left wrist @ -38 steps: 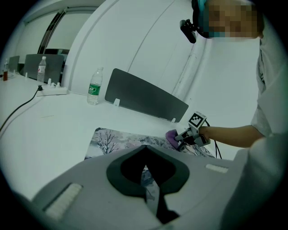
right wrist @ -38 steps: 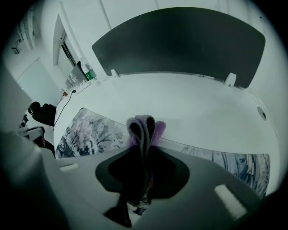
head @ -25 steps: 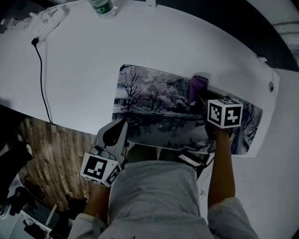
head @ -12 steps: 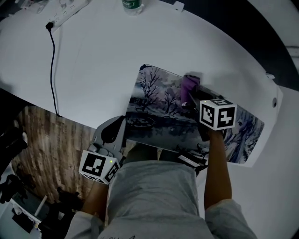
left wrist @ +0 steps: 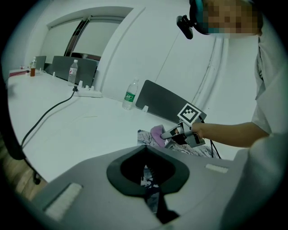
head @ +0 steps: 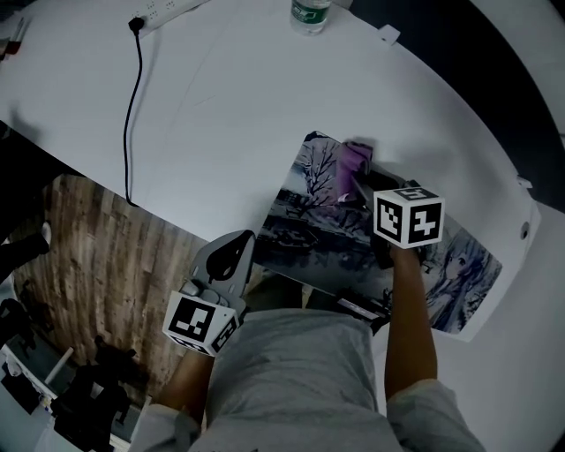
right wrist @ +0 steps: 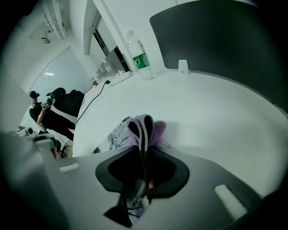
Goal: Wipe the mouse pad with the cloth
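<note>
The mouse pad (head: 459,265), printed with wintry trees and a figure, lies slantwise on the white table (head: 221,106), its near edge over the table's rim. A purple cloth (head: 354,159) rests on the pad's far left part, and my right gripper (head: 355,189) is shut on it. In the right gripper view the cloth (right wrist: 145,128) sticks out folded between the jaws (right wrist: 141,179), above the pad (right wrist: 113,134). My left gripper (head: 242,244) is at the pad's near left corner. In the left gripper view its jaws (left wrist: 148,182) are shut on the pad's printed edge (left wrist: 146,173).
A water bottle (head: 309,12) stands at the table's far edge beside a power strip (head: 172,7), whose black cable (head: 132,106) runs down over the near left rim. Wooden floor (head: 97,256) lies below on the left. A dark partition (left wrist: 166,101) stands behind the table.
My right gripper has slid the cloth leftward along the pad, from past its middle to near its left end. The left gripper has stayed at the pad's near left corner.
</note>
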`<state>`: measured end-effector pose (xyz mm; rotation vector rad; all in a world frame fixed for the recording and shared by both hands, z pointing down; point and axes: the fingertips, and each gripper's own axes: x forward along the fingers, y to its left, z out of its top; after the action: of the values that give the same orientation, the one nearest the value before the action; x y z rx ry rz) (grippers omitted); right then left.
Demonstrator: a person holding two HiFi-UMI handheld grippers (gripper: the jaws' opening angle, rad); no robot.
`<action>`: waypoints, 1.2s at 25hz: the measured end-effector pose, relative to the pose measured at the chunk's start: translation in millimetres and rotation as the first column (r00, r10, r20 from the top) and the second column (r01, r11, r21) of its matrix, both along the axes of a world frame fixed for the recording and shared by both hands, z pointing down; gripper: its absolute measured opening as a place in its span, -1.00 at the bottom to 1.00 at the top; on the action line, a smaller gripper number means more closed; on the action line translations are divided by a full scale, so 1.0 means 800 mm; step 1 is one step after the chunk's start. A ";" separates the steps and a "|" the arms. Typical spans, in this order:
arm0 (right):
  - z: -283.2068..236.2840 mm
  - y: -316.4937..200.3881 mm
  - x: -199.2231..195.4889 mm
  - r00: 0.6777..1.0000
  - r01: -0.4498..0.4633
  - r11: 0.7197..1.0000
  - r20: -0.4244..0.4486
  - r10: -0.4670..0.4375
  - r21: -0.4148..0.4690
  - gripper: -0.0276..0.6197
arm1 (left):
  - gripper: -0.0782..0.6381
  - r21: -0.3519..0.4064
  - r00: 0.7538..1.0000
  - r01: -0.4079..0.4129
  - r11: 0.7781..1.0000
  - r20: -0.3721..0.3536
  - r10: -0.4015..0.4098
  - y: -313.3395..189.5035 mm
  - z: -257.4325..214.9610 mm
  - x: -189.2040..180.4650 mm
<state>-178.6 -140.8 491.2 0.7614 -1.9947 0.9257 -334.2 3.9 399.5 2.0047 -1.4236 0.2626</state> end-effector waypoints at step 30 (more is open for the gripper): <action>-0.050 0.037 -0.005 0.985 0.010 0.999 0.172 -0.016 0.040 -0.64 | -0.74 0.042 0.999 0.003 0.999 0.037 -0.004 0.004 -0.020 0.015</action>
<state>-182.7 -111.4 450.8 0.7094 -2.1716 0.9758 -322.1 7.3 383.7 2.0409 -1.4673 0.2716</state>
